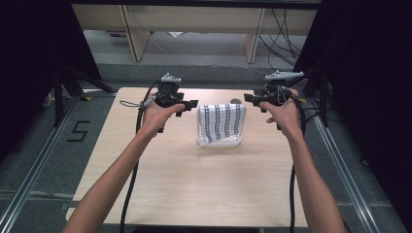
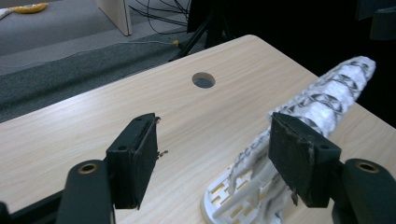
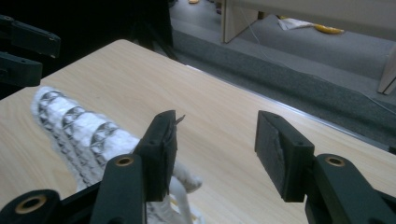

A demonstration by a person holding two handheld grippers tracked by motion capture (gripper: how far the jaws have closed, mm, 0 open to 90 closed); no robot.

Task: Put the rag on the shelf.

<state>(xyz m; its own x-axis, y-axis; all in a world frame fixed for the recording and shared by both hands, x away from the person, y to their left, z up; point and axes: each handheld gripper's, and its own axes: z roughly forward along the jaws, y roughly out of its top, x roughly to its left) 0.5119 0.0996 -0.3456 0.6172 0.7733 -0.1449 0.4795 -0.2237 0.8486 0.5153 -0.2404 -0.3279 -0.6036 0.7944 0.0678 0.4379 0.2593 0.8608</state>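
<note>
A white cloth with rows of black pattern (image 1: 221, 122) hangs over a white slotted rack (image 1: 218, 143) in the far middle of the wooden table (image 1: 194, 184). My left gripper (image 1: 187, 107) hovers just left of the cloth, jaws pointing toward it. In the left gripper view the jaws (image 2: 212, 128) stand open with bare table between them, and the cloth (image 2: 327, 98) and rack (image 2: 233, 191) lie to the right. My right gripper (image 1: 252, 99) hovers just right of the cloth. Its jaws (image 3: 215, 123) are open and empty, with the cloth (image 3: 79, 126) off to the left.
A round hole (image 2: 203, 80) sits in the tabletop near the far edge, behind the cloth. Beyond the table are grey floor, wooden furniture legs (image 1: 133, 39), loose cables (image 1: 284, 34) and black stands (image 1: 63, 87) at both sides. The near half of the table is bare wood.
</note>
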